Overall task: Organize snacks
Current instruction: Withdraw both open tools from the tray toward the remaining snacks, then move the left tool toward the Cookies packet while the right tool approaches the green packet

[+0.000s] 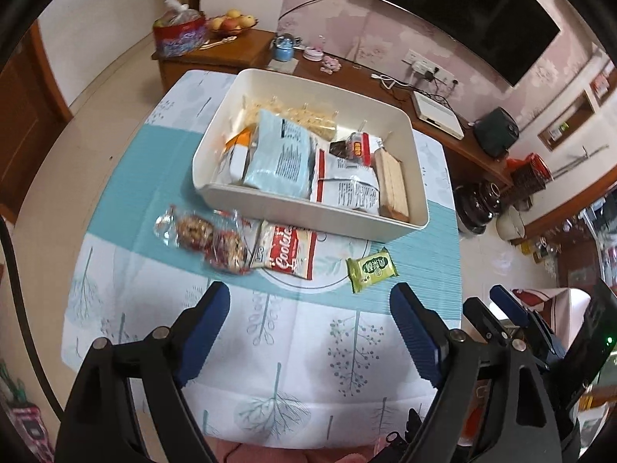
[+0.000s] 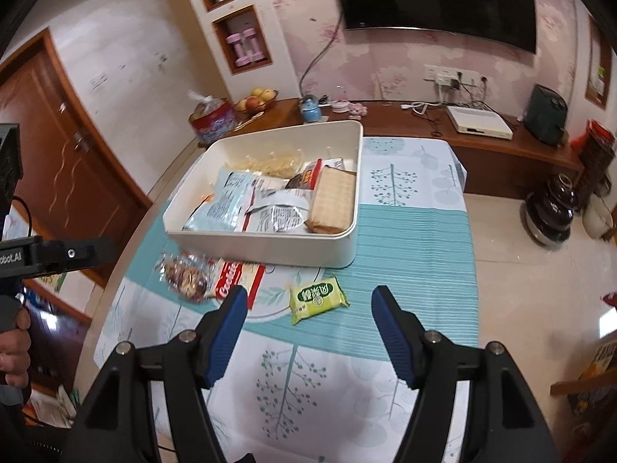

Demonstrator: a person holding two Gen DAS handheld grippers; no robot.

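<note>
A cream bin (image 1: 308, 214) (image 2: 270, 250) on the table holds several snack packs, among them a pale blue bag (image 1: 279, 154) (image 2: 223, 202) and a cracker pack (image 1: 391, 181) (image 2: 333, 198). In front of the bin lie a clear pack of nut bars (image 1: 210, 241) (image 2: 185, 276), a red and white cookie pack (image 1: 287, 250) (image 2: 237, 279) and a small green packet (image 1: 372, 268) (image 2: 318, 297). My left gripper (image 1: 310, 295) is open and empty above the table, just short of the cookie pack. My right gripper (image 2: 308, 297) is open and empty, with the green packet between its fingertips' line of sight.
The table (image 1: 293, 347) has a teal and white tree-print cloth. A wooden sideboard (image 2: 462, 142) behind it carries a fruit bowl (image 2: 256, 102), a red tin (image 2: 212, 121), a white box (image 2: 478, 117) and cables. The right gripper shows in the left wrist view (image 1: 497, 308).
</note>
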